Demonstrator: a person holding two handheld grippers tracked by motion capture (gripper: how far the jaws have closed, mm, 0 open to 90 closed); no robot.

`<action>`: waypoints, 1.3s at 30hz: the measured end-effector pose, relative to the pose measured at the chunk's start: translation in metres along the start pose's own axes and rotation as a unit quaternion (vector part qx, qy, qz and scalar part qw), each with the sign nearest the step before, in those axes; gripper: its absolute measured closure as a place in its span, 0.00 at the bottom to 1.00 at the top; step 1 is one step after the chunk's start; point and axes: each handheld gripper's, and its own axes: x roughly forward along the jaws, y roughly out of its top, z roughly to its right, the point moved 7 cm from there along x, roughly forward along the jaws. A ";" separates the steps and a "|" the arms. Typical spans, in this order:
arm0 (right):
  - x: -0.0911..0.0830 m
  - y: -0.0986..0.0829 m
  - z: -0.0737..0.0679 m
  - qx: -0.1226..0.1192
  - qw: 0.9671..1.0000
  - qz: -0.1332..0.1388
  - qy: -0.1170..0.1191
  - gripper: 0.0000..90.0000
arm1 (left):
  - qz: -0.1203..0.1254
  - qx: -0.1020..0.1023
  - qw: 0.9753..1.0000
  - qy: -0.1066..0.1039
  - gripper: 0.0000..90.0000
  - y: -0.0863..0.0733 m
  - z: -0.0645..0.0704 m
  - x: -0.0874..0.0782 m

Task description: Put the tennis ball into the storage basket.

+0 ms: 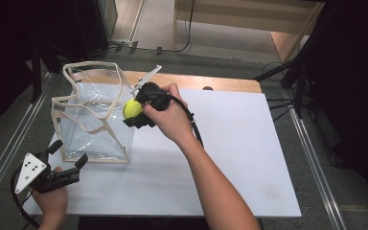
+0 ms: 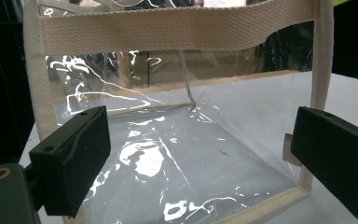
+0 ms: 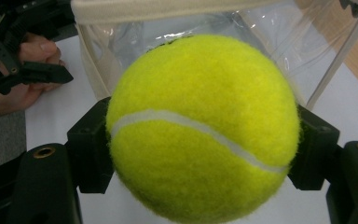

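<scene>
While the ball hangs at the bag's rim, the drop is what remains.

Progress: the pick-up looks done; the tennis ball (image 1: 133,109) is off the bench (image 1: 249,158) and carried to the upper right edge of the clear bag (image 1: 93,115). Lowering it in and letting go are, by my judgement, still to come.

Right claw (image 1: 135,111): clamped on the ball, one jaw on each side, as the right gripper view shows.

Left claw (image 1: 68,154): jaws spread apart, holding nothing, low at the bag's near left corner and facing its clear wall.

Bag: upright on the bench, mouth open, webbing trim (image 2: 168,28) along the edges.

Bag contents: nothing visible inside; the floor seen through the plastic looks bare.
</scene>
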 end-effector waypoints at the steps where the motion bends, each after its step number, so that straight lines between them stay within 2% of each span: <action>1: 0.000 0.000 0.000 0.000 1.000 0.000 0.000 0.26 | 0.000 0.000 1.000 0.000 0.06 0.000 0.000 0.000; 6: -0.006 0.009 0.000 -0.007 1.000 0.011 0.001 0.26 | 0.001 -0.002 1.000 -0.001 0.06 0.000 0.000 0.000; 12: -0.007 0.021 -0.001 -0.006 1.000 0.011 0.002 0.26 | 0.001 -0.003 1.000 -0.002 0.06 0.000 0.000 0.000; 24: -0.006 0.046 -0.001 -0.021 1.000 0.017 0.005 0.26 | 0.003 -0.004 1.000 -0.002 0.06 0.000 -0.001 0.000; 31: -0.006 0.061 -0.002 -0.022 1.000 0.021 0.005 0.26 | 0.003 -0.003 1.000 -0.002 0.06 0.000 -0.002 -0.001; 39: 0.002 0.073 0.000 -0.023 0.999 0.022 0.006 0.26 | 0.005 -0.007 1.000 -0.002 0.06 0.001 -0.001 0.000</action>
